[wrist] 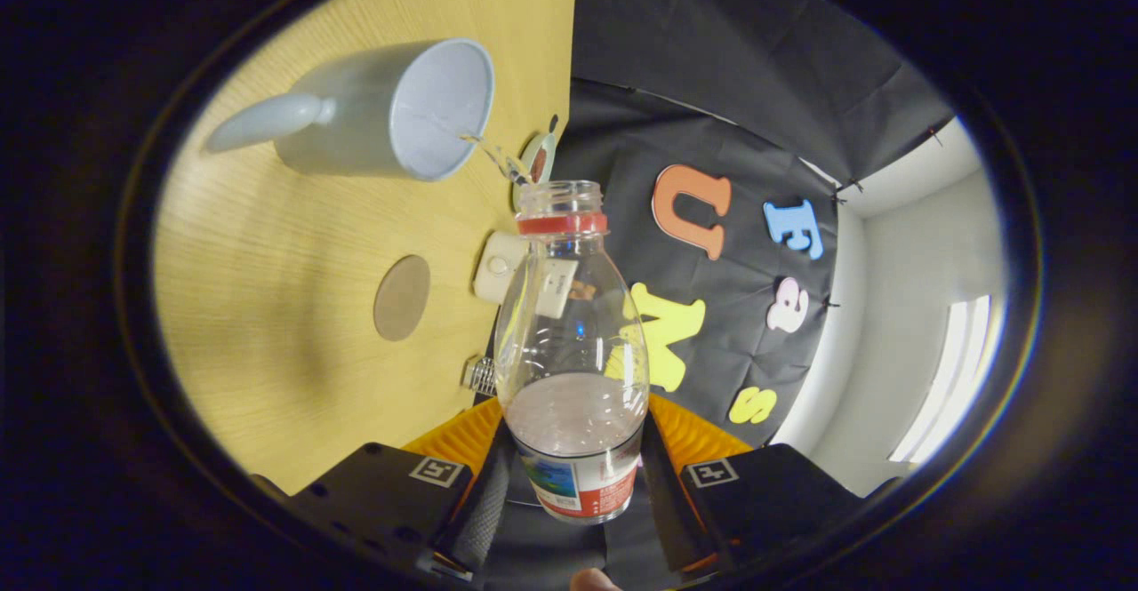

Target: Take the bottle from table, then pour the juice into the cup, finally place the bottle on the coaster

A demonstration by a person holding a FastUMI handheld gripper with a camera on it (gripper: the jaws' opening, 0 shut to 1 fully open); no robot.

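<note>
A clear plastic bottle [571, 342] with a red neck ring, no cap and a printed label stands between my fingers; my gripper [573, 449] is shut on its lower body. The view is rolled sideways, so the bottle is tipped toward a pale blue-grey mug [391, 111] on the wooden table [267, 307]. A thin stream of clear liquid [493, 154] runs from the bottle's mouth to the mug's rim. A little liquid lies in the bottle's base. A round brown coaster [402, 297] rests flat on the table, beside the mug and beyond my fingers.
A small white box-like device [498, 278] sits at the table's far edge by the booth wall, partly behind the bottle. A small metal object [480, 376] lies near it. A round disc [539, 157] shows past the mug.
</note>
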